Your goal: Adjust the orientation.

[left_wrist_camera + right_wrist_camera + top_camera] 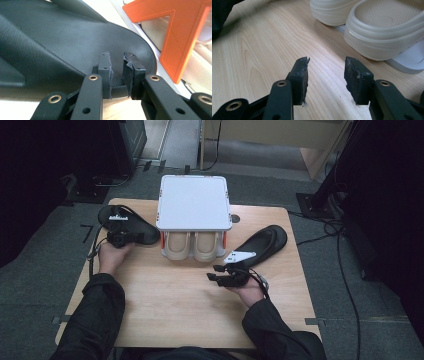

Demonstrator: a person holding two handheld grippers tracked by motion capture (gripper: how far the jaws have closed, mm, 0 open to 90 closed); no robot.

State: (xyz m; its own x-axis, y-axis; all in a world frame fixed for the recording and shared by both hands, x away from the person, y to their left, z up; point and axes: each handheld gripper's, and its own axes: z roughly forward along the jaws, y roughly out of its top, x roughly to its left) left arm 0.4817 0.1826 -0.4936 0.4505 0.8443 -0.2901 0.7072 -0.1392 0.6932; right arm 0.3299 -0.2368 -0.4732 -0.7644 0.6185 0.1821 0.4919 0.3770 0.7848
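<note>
1. Tongs on the left (116, 67) are standing narrow, straddling the rim of the left black slipper (131, 226); a sliver of gap is showing beside the pads, so whether they are biting yet cannot be told.
2. Left black slipper is lying on the counter (170, 305) at ten o'clock, just beside the white shoe rack (194, 202), whose orange bracket (175, 37) is looming near the tongs.
3. Judgement: the grip is being taken on the sole edge. Seating the rim deep between the pads before lifting is advisable, since the smooth leather-like surface is likely to slip.
4. Right tongs (325, 75) are standing wide and holding nothing, hovering low over bare counter near the cream sandals (192, 245).
5. Right black slipper (262, 242) is lying at two o'clock, untouched.
6. Recommendation: lift level, keeping clear of the bracket.
</note>
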